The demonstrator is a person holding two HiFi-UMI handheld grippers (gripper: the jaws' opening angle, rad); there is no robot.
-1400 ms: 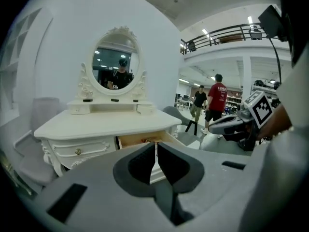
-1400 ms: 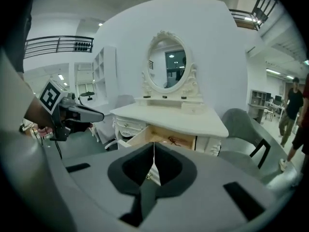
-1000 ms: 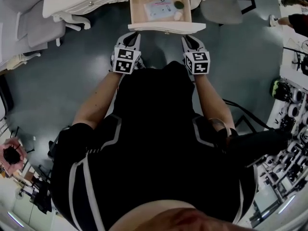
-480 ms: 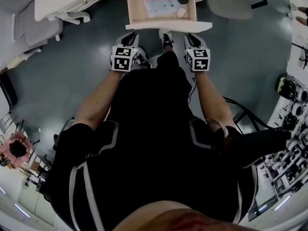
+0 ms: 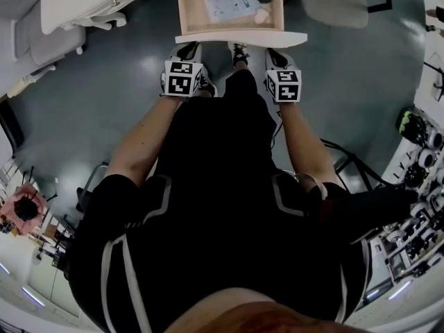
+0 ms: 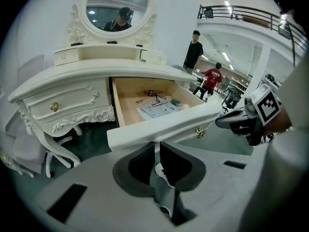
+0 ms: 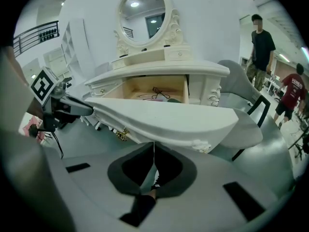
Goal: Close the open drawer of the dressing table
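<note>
Fingers pinched together, empty, on both left gripper (image 5: 186, 48) and right gripper (image 5: 276, 55), drawer front (image 5: 239, 39) just past the tips. An uneven shove could skew and jam it.

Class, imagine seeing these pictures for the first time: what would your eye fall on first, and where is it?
The drawer of the white dressing table stands wide open at the top of the head view, with papers inside. Right before its white front, the left tongs and right tongs are both shut, side by side. An ornate oval mirror crowns the table.
</note>
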